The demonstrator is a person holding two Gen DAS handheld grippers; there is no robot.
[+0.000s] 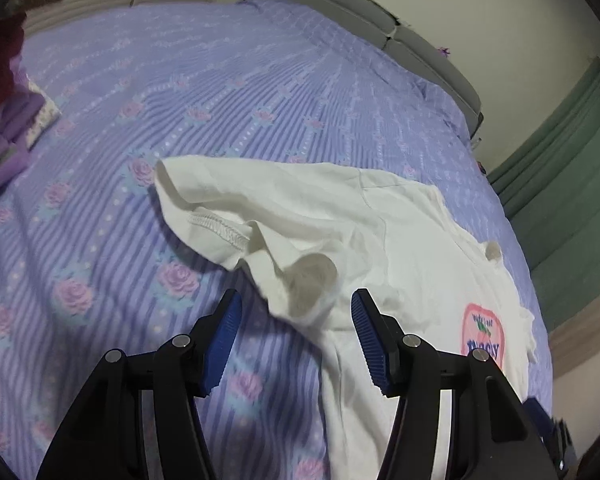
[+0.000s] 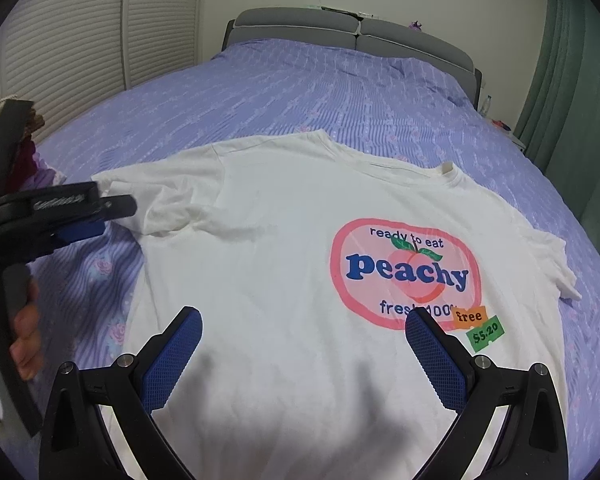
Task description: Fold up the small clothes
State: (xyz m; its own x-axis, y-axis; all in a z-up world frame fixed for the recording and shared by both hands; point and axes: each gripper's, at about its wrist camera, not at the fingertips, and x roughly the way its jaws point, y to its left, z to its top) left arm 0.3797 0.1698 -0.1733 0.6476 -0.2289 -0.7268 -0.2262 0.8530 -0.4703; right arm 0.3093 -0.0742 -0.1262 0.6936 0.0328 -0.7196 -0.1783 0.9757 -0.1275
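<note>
A white T-shirt (image 2: 284, 248) with a pink "peachy" print (image 2: 406, 268) lies face up on the purple floral bedspread (image 2: 300, 92). Its left sleeve (image 1: 228, 204) is rumpled and partly turned up. My left gripper (image 1: 296, 312) is open and empty, hovering just before that sleeve; it also shows from the side in the right wrist view (image 2: 96, 220), at the sleeve's edge. My right gripper (image 2: 304, 328) is open and empty above the shirt's lower body, its blue pads (image 2: 172, 360) wide apart.
A grey padded headboard (image 2: 352, 36) stands at the far end of the bed. Folded purple clothes (image 1: 8, 128) lie at the left edge. White louvred doors (image 2: 80, 40) are at the left, green curtains (image 2: 572, 80) at the right.
</note>
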